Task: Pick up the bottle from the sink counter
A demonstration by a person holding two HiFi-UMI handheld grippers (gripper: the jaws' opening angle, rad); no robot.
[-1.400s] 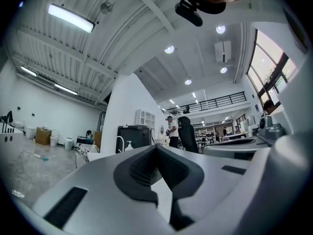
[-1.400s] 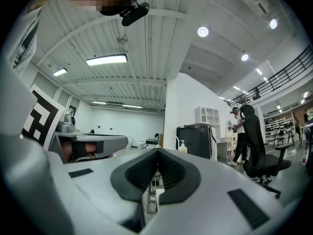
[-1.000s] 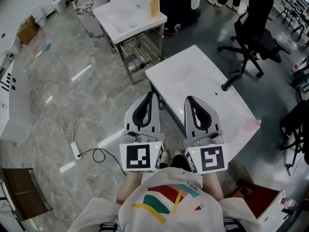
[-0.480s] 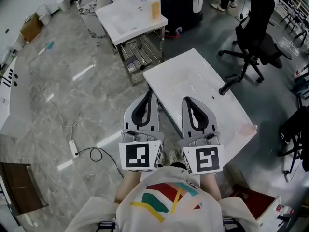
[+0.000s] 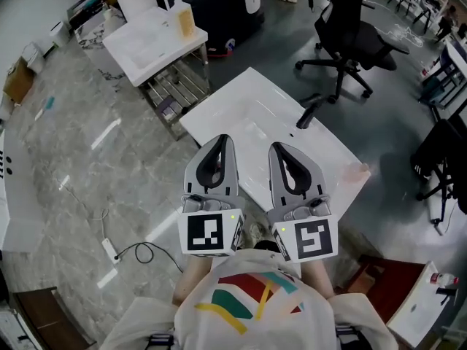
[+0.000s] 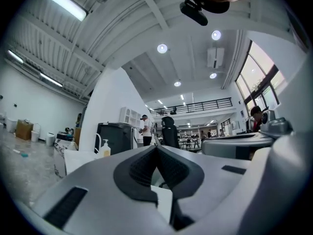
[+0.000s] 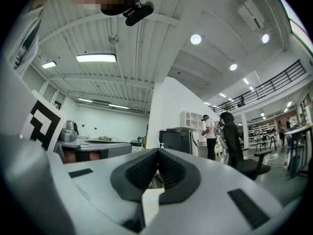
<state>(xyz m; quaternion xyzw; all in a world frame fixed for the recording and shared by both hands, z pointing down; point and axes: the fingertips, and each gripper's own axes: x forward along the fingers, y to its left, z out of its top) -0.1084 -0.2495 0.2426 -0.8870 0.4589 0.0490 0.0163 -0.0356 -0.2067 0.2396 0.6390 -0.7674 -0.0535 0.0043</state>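
Head view: a white table with a black tap stands on a grey marble floor. The bottle stands at eleven o'clock on a second table, well apart from the left gripper and the right gripper.

Left gripper view: the fingers are clenched on nothing, and the bottle sits at nine o'clock.

Right gripper view: the fingers are clenched and empty. An office chair stands at three o'clock.

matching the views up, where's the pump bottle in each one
head view: pump bottle upper left, on the far sink counter
left gripper view: low, left of centre
right gripper view: seemingly only its pump tip, at centre
shared landmark: black office chair
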